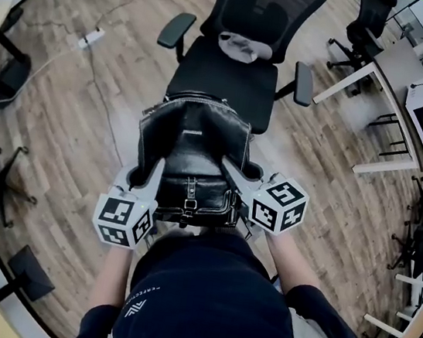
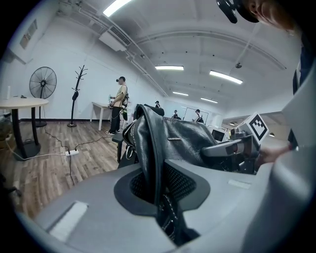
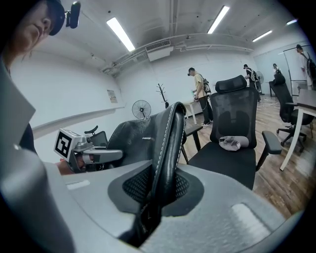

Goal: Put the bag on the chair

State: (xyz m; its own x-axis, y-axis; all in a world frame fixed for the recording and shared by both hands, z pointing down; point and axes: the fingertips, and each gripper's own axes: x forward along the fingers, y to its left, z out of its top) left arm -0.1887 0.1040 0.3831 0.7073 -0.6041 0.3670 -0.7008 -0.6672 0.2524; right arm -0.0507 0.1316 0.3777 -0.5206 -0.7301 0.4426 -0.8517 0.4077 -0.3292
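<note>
Nearest the person: the left gripper [image 1: 152,170] and right gripper [image 1: 231,167] are held side by side just ahead of the dark shirt [image 1: 208,304], with their marker cubes toward the body.
Left gripper: its jaws are pinched on the left edge of the bag [image 1: 191,150], and leather fills the gap between the pads.
Right gripper: its jaws are clamped on the bag's stitched right edge.
Bag: black leather, upright, hanging between both grippers clear of the floor, with the buckle strap facing the person.
Bag and chair: the bag is just in front of the chair [image 1: 224,80]. In the head view its far edge overlaps the seat's front rim, and it is not yet set down.
Chair: a black mesh office chair facing the person, with a grey cloth [image 1: 242,48] lying at the seat's back.
Farther: a wooden floor [image 1: 93,124], a power strip [image 1: 91,36] at the left and a white desk [image 1: 397,69] at the right.
</note>
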